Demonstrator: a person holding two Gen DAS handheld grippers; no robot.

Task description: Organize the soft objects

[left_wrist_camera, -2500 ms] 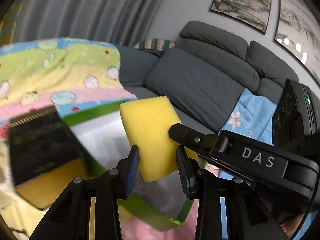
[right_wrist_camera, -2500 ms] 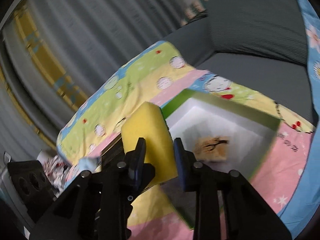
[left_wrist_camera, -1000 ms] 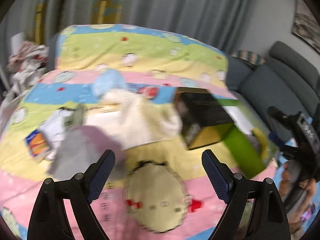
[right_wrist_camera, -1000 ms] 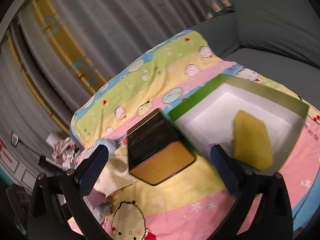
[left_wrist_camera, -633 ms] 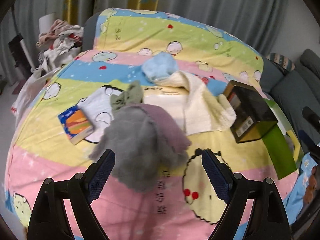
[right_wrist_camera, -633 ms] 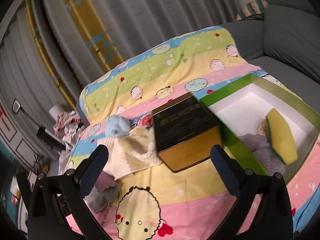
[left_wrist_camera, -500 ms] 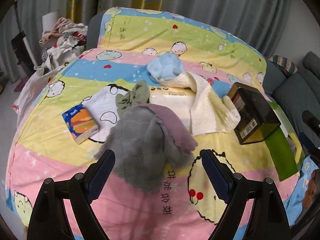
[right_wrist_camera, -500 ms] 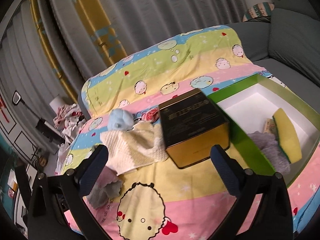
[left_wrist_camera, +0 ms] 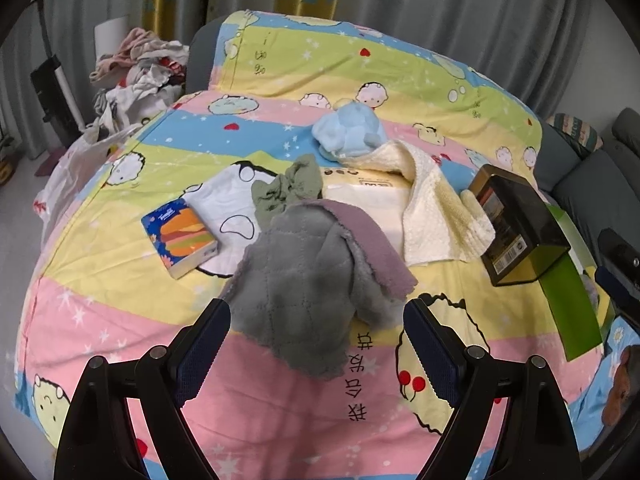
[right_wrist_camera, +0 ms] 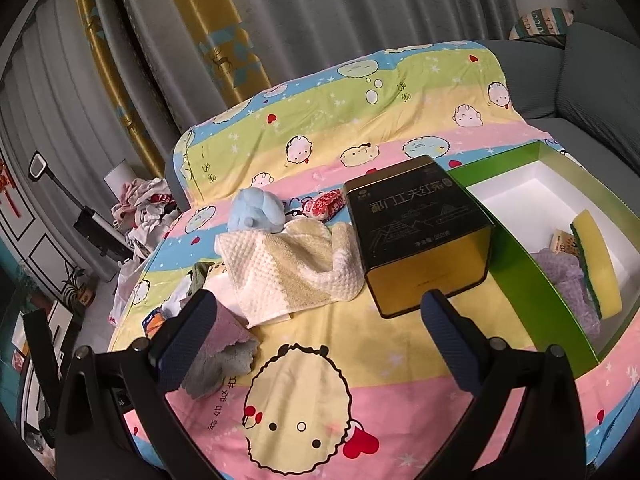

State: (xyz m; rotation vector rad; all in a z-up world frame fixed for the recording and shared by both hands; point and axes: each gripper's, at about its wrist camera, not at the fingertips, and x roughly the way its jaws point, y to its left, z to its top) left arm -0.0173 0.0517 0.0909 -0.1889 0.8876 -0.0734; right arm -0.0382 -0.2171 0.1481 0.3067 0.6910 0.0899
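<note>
A grey-and-mauve cloth [left_wrist_camera: 316,276] lies on the cartoon sheet just beyond my open, empty left gripper [left_wrist_camera: 316,354]. Behind it lie a green cloth [left_wrist_camera: 288,190], a cream towel [left_wrist_camera: 436,204] and a light blue cloth [left_wrist_camera: 348,134]. My right gripper [right_wrist_camera: 320,334] is open and empty above the sheet, in front of the cream towel [right_wrist_camera: 292,272] and the black-and-gold tin [right_wrist_camera: 420,236]. The green box [right_wrist_camera: 516,256] at right holds a yellow sponge [right_wrist_camera: 596,260] and a lilac cloth [right_wrist_camera: 568,280].
A tissue pack [left_wrist_camera: 180,236] lies left of the grey cloth. A white flat pack [left_wrist_camera: 364,200] lies under the towel. A red knit item [right_wrist_camera: 326,202] sits behind the tin. Clothes pile [left_wrist_camera: 136,68] at far left; grey sofa [right_wrist_camera: 592,68] at right.
Both grippers let go of the yellow sponge, which now lies in the green box, and opened wide. Both pulled back left toward the pile of cloths.
</note>
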